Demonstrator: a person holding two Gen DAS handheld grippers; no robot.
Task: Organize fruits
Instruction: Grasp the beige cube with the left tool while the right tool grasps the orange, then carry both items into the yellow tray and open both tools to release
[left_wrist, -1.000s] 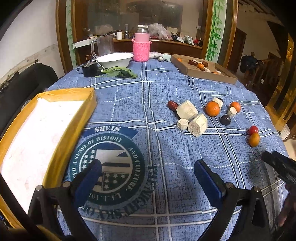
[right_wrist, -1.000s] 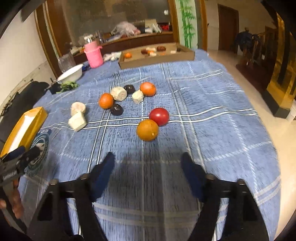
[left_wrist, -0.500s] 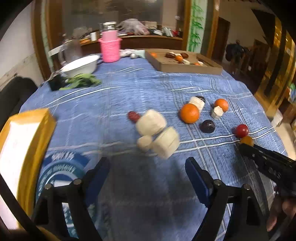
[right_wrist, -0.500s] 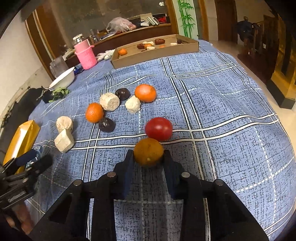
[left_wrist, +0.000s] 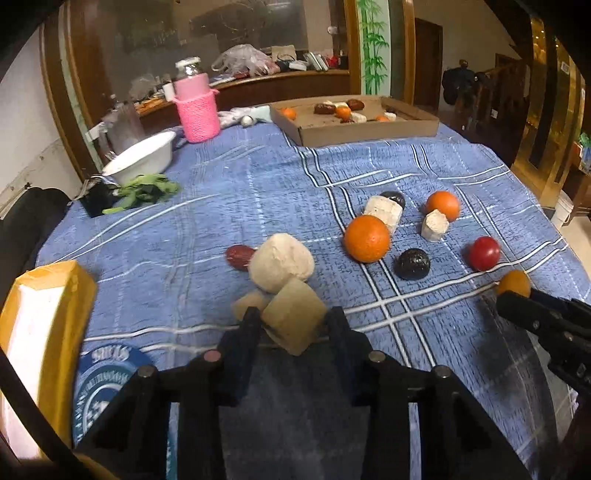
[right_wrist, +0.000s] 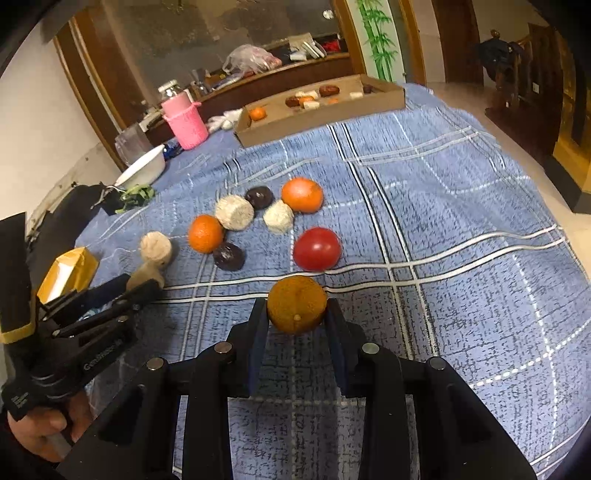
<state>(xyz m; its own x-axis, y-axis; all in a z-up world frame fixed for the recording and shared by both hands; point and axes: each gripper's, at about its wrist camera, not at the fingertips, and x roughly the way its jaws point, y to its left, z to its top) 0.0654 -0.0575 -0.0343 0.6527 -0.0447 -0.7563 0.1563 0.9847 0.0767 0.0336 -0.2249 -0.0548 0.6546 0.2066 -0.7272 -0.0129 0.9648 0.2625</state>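
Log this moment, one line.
left gripper: just closed on beige block | right gripper: shut on dull orange fruit | both on blue cloth

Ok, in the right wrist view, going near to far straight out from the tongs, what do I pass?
Right tongs shut on the dull orange fruit → red tomato → bright orange → cardboard box at the table's far edge.

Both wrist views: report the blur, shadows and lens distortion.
Left wrist view: fisheye vignette darkens the corners, the yellow tray is overexposed, and the left gripper shadows the cloth beneath it. Right wrist view: the dull orange fruit looks sharp, and the plaid lines bow outward.
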